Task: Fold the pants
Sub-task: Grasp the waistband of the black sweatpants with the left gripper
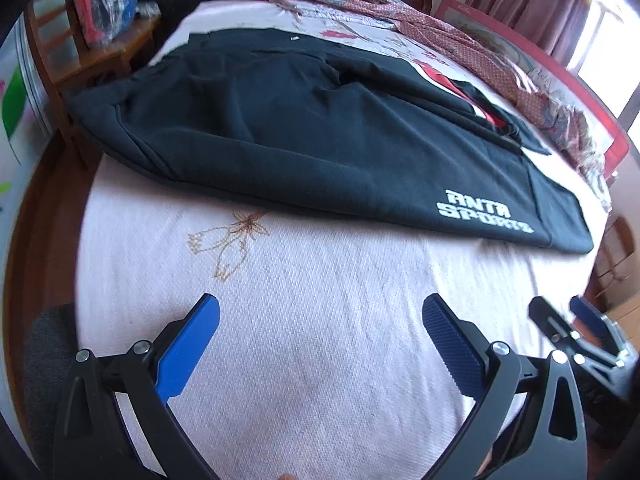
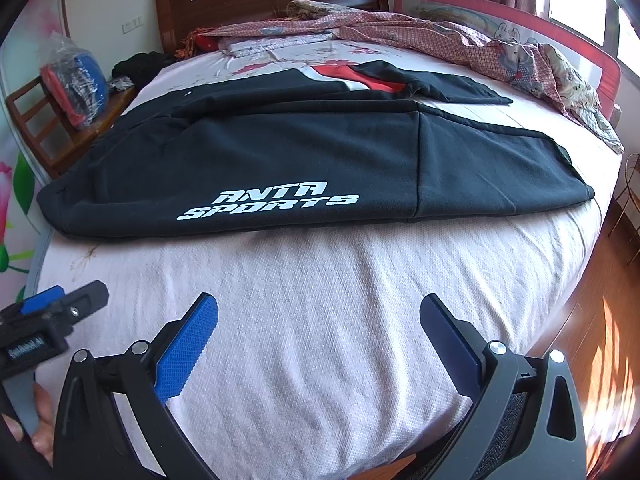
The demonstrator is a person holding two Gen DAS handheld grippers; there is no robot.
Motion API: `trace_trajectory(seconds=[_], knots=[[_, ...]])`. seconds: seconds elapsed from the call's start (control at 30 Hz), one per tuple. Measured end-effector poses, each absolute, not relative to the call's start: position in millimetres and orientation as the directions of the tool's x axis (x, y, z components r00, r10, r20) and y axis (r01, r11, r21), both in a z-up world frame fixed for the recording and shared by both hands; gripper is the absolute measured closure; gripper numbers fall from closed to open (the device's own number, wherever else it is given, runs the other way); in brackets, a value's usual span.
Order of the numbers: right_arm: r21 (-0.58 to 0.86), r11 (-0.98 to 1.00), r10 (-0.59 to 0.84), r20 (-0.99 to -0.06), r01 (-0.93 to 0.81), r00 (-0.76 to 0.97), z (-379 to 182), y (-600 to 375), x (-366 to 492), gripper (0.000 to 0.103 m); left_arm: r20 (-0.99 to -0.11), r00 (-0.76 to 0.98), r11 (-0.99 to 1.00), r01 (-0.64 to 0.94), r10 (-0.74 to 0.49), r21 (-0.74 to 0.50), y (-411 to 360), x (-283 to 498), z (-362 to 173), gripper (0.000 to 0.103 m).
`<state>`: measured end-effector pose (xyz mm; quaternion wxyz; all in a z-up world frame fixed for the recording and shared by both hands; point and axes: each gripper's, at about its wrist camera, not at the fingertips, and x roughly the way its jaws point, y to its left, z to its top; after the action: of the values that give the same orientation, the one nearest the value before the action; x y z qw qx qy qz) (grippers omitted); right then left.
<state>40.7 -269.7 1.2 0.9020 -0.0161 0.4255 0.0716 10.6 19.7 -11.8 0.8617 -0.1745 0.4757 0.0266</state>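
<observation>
Black pants [image 1: 280, 132] with white "ANTA SPORTS" lettering lie flat across the bed, one leg laid over the other; they also show in the right wrist view [image 2: 280, 160]. A red and white panel [image 2: 352, 76] shows on the far leg. My left gripper [image 1: 320, 312] is open and empty above the white bedsheet, short of the pants' near edge. My right gripper [image 2: 318, 312] is open and empty, also short of the pants. The right gripper [image 1: 568, 320] shows at the right of the left view; the left gripper [image 2: 60, 300] shows at the left of the right view.
The white bedsheet [image 2: 320, 300] covers the mattress. A crumpled checked quilt [image 2: 460, 40] lies at the far right. A red bed rail [image 2: 520, 28] and a wooden headboard [image 2: 260, 0] bound the bed. A wooden chair [image 2: 44, 120] with bagged items stands left.
</observation>
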Motion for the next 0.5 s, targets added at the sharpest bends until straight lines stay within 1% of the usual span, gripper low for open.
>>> trace_trajectory(seconds=[0.03,0.1,0.13,0.2,0.27,0.3,0.37,0.43,0.5], knots=[[0.042,0.989,0.122,-0.775,-0.142,0.620,0,-270,42,0.003,-0.808,0.552,0.899,-0.218,-0.208,-0.380,35,11,-12,0.002],[0.060,0.988,0.134,-0.786,-0.142,0.603,-2,-270,43,0.003,-0.722,0.593,0.780,-0.236,-0.356,-0.579,68,10,-11,0.002],[0.074,0.987,0.146,-0.790,-0.144,0.596,-3,-269,44,0.003,-0.670,0.618,0.712,-0.241,-0.412,-0.660,86,9,-12,0.002],[0.089,0.984,0.164,-0.790,-0.153,0.591,-3,-267,45,0.003,-0.597,0.643,0.589,-0.268,-0.481,-0.763,119,12,-14,0.002],[0.074,0.984,0.159,-0.786,-0.165,0.597,-3,-264,44,0.003,-0.553,0.653,0.464,-0.328,-0.518,-0.823,148,18,-22,0.002],[0.070,0.983,0.160,-0.786,-0.170,0.597,-3,-263,44,0.003,-0.547,0.655,0.409,-0.371,-0.522,-0.834,161,21,-28,0.002],[0.062,0.982,0.159,-0.778,-0.177,0.608,-2,-261,42,0.003,-0.506,0.680,0.280,-0.423,-0.530,-0.862,183,27,-41,0.002],[0.057,0.983,0.155,-0.773,-0.176,0.615,-1,-261,41,0.003,-0.513,0.687,0.206,-0.482,-0.515,-0.852,194,31,-54,0.002],[0.042,0.985,0.139,-0.777,-0.170,0.614,-2,-262,41,0.003,-0.492,0.704,0.153,-0.489,-0.512,-0.859,198,36,-60,0.002]])
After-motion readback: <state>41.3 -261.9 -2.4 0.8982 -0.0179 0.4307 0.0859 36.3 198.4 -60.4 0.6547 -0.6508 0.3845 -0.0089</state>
